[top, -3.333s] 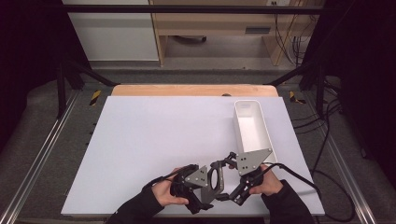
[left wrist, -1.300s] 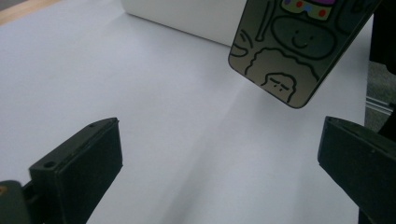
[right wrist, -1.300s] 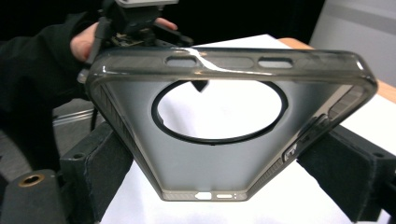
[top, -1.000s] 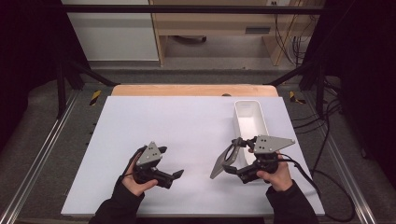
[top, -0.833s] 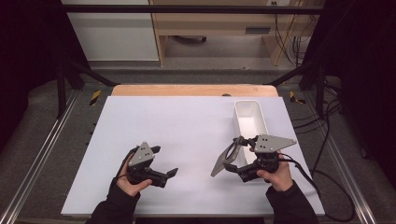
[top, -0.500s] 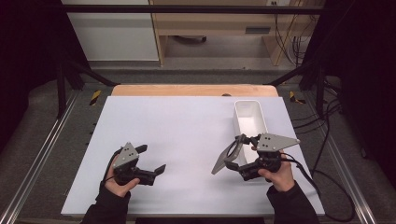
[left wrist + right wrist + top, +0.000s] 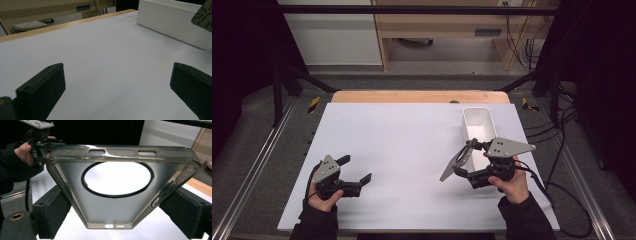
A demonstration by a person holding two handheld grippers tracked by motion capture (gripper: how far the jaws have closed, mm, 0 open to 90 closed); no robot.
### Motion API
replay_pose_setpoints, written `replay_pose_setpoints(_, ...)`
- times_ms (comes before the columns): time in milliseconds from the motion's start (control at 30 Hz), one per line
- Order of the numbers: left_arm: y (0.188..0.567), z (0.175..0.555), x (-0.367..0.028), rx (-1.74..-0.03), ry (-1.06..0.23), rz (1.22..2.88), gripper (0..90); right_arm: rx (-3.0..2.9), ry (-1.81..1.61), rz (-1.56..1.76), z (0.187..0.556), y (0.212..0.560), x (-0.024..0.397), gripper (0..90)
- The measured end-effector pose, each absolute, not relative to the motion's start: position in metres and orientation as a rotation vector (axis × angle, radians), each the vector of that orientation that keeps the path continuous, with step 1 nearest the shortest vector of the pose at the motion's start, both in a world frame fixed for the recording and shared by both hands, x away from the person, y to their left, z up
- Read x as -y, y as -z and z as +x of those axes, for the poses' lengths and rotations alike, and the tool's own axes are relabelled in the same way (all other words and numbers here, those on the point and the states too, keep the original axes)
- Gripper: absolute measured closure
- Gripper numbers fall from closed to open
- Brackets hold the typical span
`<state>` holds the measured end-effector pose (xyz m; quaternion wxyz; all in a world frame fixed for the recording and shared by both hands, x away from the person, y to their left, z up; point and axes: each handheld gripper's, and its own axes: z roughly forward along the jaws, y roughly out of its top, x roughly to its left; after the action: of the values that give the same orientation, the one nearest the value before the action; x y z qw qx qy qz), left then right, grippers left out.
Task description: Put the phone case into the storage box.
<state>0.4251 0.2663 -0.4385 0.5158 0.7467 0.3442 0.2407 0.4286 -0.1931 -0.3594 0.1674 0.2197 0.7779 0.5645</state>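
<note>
A translucent grey phone case with a large round hole hangs tilted above the table's right front, held across its sides by my right gripper. In the right gripper view the case spans the two black pads, and my right gripper is shut on it. My left gripper sits low over the white table at the front left, jaws wide apart. Between them there is only bare table in the left gripper view, where my left gripper is open.
A white rectangular bin stands at the right back of the table, just beyond the case; the bin is at upper right in the left gripper view. A wooden strip edges the table's far side. Cables trail off to the right.
The two grippers were together at the front middle. The left one has let go and moved left, open. The right one has lifted the case a little to the right.
</note>
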Motion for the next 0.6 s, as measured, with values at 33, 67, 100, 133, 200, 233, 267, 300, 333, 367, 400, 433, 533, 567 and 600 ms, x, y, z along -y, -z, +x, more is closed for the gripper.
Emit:
replay_pose_setpoints(33,0.439,0.425,-0.268,-0.832,-0.582,1.791,0.0,-2.212,-1.602,0.629,0.429,0.357,0.193,11.7)
replay_pose_setpoints(67,0.44,0.424,-0.271,-0.836,-0.59,1.786,0.0,-2.211,-1.6,0.632,0.429,0.354,0.193,11.7)
replay_pose_setpoints(100,0.441,0.424,-0.273,-0.841,-0.593,1.782,0.0,-2.208,-1.599,0.634,0.429,0.351,0.193,11.7)
replay_pose_setpoints(133,0.442,0.424,-0.275,-0.849,-0.599,1.779,0.0,-2.204,-1.597,0.636,0.429,0.349,0.192,11.7)
replay_pose_setpoints(200,0.444,0.424,-0.28,-0.865,-0.62,1.771,0.0,-2.198,-1.59,0.646,0.429,0.342,0.192,11.7)
replay_pose_setpoints(233,0.445,0.425,-0.283,-0.874,-0.62,1.765,0.0,-2.196,-1.588,0.654,0.429,0.339,0.192,11.7)
replay_pose_setpoints(267,0.447,0.425,-0.284,-0.882,-0.625,1.759,0.0,-2.197,-1.583,0.651,0.429,0.336,0.191,11.7)
replay_pose_setpoints(300,0.448,0.425,-0.286,-0.889,-0.626,1.755,0.0,-2.196,-1.576,0.645,0.429,0.333,0.19,11.7)
replay_pose_setpoints(333,0.449,0.426,-0.287,-0.897,-0.625,1.75,0.0,-2.193,-1.573,0.646,0.429,0.331,0.19,11.7)
replay_pose_setpoints(367,0.449,0.426,-0.288,-0.902,-0.631,1.746,0.0,-2.191,-1.565,0.654,0.429,0.328,0.189,11.7)
replay_pose_setpoints(400,0.45,0.426,-0.289,-0.903,-0.63,1.746,0.0,-2.187,-1.555,0.658,0.43,0.324,0.188,11.7)
replay_pose_setpoints(433,0.451,0.426,-0.289,-0.902,-0.633,1.744,0.0,-2.186,-1.552,0.659,0.43,0.321,0.188,11.7)
replay_pose_setpoints(533,0.451,0.426,-0.29,-0.898,-0.635,1.744,0.0,-2.181,-1.54,0.667,0.432,0.313,0.187,11.7)
replay_pose_setpoints(567,0.451,0.426,-0.29,-0.896,-0.638,1.745,0.0,-2.18,-1.534,0.672,0.433,0.31,0.186,11.7)
replay_pose_setpoints(600,0.451,0.425,-0.29,-0.893,-0.635,1.745,0.0,-2.179,-1.529,0.678,0.434,0.308,0.186,11.7)
